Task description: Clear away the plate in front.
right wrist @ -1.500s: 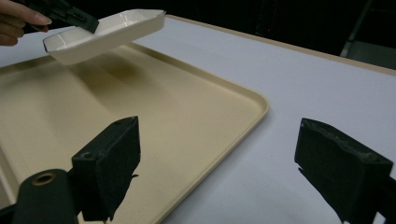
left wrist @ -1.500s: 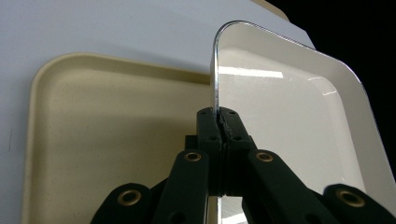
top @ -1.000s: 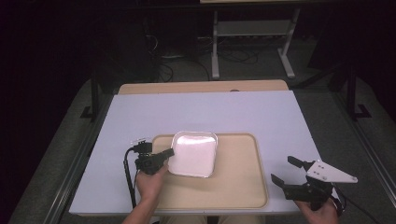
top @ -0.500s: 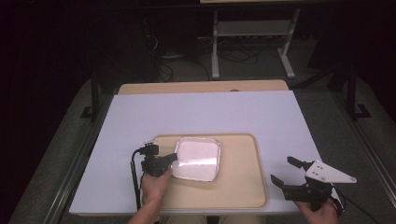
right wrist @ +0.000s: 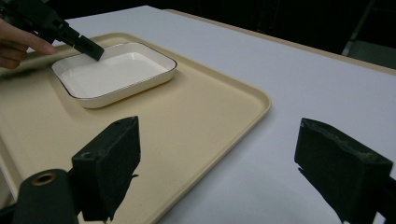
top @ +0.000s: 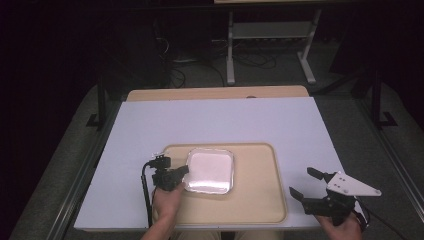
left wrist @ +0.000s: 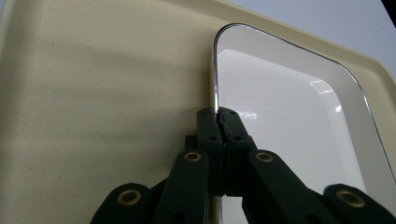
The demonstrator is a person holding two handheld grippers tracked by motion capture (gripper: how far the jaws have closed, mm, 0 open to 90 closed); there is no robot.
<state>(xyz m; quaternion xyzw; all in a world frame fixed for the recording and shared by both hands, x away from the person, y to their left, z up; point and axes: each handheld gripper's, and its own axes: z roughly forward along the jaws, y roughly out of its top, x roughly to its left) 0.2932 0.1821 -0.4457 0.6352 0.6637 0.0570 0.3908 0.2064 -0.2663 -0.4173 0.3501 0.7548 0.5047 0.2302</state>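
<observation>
A white rectangular dish with a thin dark rim lies flat on the beige tray, in its left half. My left gripper is shut on the dish's left rim; in the left gripper view the two jaws pinch the rim of the dish between them. My right gripper stands open over the white table just right of the tray, nothing between its jaws. In the right gripper view the dish sits far left with the left gripper on its rim, and the tray lies ahead.
The tray rests near the front edge of a white-topped table. A wooden strip runs along the table's far edge. Beyond it are a dark floor, cables and a metal stand.
The dish has slid from the tray's far left area toward the front and slightly right, carried by the left gripper. The right gripper has stayed where it was.
</observation>
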